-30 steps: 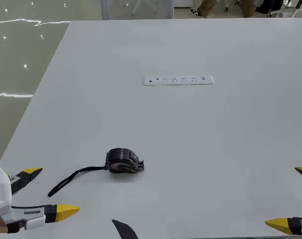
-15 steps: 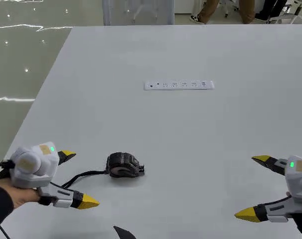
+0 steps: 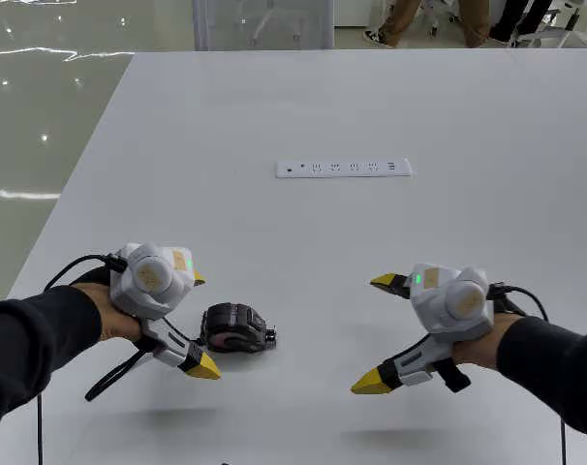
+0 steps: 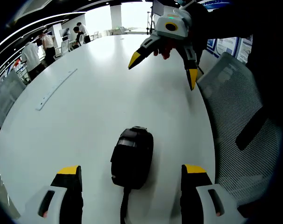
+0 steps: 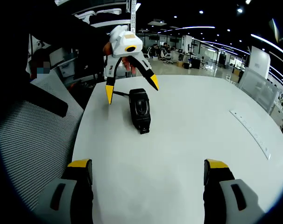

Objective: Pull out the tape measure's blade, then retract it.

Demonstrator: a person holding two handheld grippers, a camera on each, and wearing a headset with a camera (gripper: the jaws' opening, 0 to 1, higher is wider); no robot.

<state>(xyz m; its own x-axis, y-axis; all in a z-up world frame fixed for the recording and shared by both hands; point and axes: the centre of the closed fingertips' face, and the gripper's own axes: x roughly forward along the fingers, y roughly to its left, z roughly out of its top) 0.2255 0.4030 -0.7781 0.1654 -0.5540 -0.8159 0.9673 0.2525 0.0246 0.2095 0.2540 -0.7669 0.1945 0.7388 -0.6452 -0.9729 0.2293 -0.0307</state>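
The left gripper [image 3: 200, 325], jaws wide and empty, has the tape measure [image 4: 132, 156] just ahead between its tips, with the case lying lengthwise along its reach. The right gripper [image 3: 377, 331], likewise open and empty, faces the case's far end from well apart.

Dark sleeves [image 3: 32, 329]; white, rounded left tool [image 3: 200, 325] and right tool [image 3: 373, 332] with yellow-tipped jaws and black cables [image 3: 71, 266].

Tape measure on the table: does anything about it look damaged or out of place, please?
Nothing stands out. The tape measure lies intact on the table, blade not pulled out, between the open fingers of the left gripper.
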